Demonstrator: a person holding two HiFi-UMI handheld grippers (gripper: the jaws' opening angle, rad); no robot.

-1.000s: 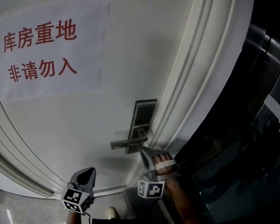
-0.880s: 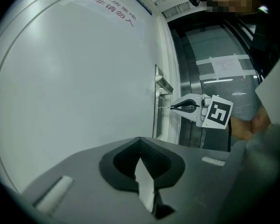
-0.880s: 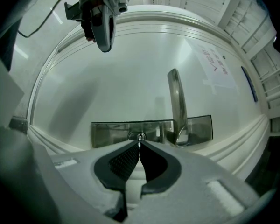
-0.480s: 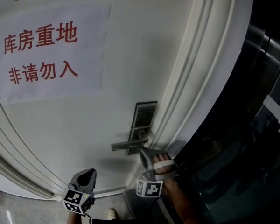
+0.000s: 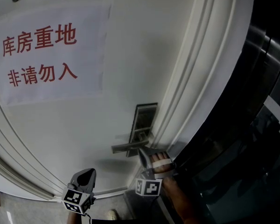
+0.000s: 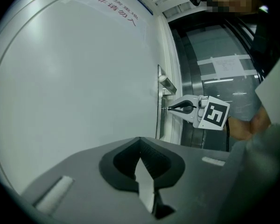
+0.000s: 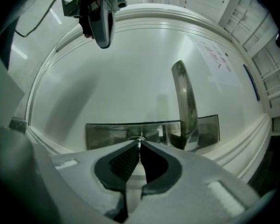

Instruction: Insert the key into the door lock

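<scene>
While the right gripper (image 7: 140, 144) has its jaws pinched almost fully together, a thin metal key (image 7: 140, 140) is clamped between the tips and points level at the door. The key's end meets the keyhole in the dark lock plate (image 7: 203, 129). How far it has gone in is hard to judge, since the jaw tips cover most of it. Just beside the key on the same plate, the lever handle (image 7: 185, 101) sticks out from the door. From the left gripper view, the right gripper (image 6: 171, 108) reaches in from the side with its tips against the plate, and its marker cube (image 6: 214, 115) sits behind them. In the head view it lies just under the lever handle (image 5: 128, 146), held by a hand (image 5: 177, 200) at the bottom edge. The left gripper (image 6: 140, 141) has its jaws closed tip to tip on nothing. It hangs low and to the left (image 5: 89, 172), well apart from the lock plate (image 5: 145, 115) and facing the bare white door (image 5: 130, 55). Higher on the door is a paper sign (image 5: 46, 50) printed with red characters. To the right, the white moulded door frame (image 5: 200, 78) gives way to a dark glass panel (image 5: 252, 148).
</scene>
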